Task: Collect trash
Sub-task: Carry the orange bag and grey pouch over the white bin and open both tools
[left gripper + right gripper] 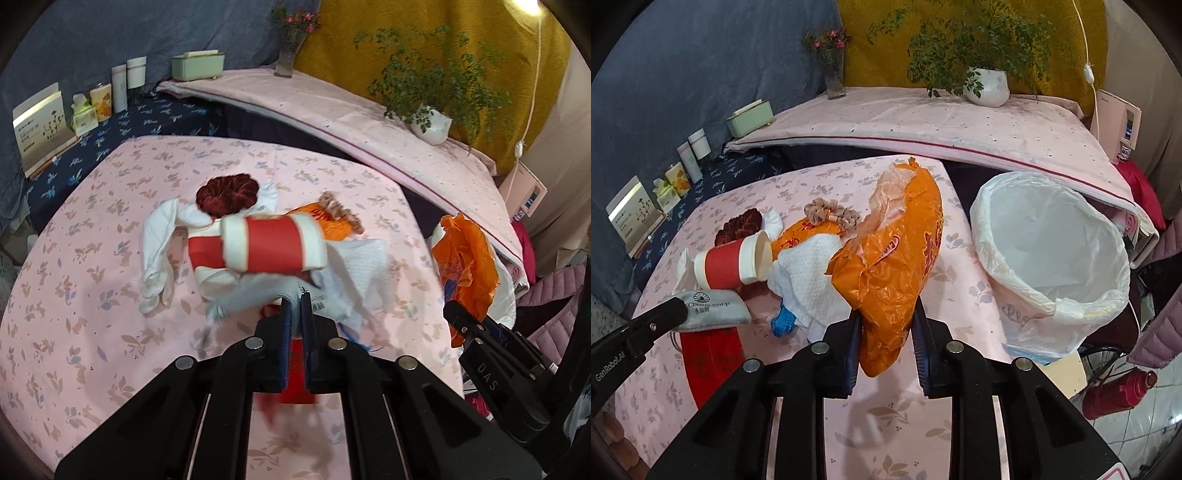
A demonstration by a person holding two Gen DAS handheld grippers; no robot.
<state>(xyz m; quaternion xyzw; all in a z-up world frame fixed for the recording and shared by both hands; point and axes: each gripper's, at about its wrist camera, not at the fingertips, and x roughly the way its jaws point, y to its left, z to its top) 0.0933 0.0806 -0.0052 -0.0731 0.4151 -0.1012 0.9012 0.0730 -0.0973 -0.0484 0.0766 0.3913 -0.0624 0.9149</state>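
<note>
The right gripper [886, 332] clenches the orange plastic bag [901, 251], lifted mid-frame, left of the empty lined bin [1052, 251]. The left gripper [295, 314] pinches a grey tissue packet [258, 291]. Cup [731, 264], paper towel [809, 273] and most trash remain on the table [92, 295].

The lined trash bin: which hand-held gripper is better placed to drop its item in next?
Probably the right hand-held gripper: it holds the orange plastic bag beside the lined trash bin. The left hand-held gripper grips a grey packet farther away.
</note>
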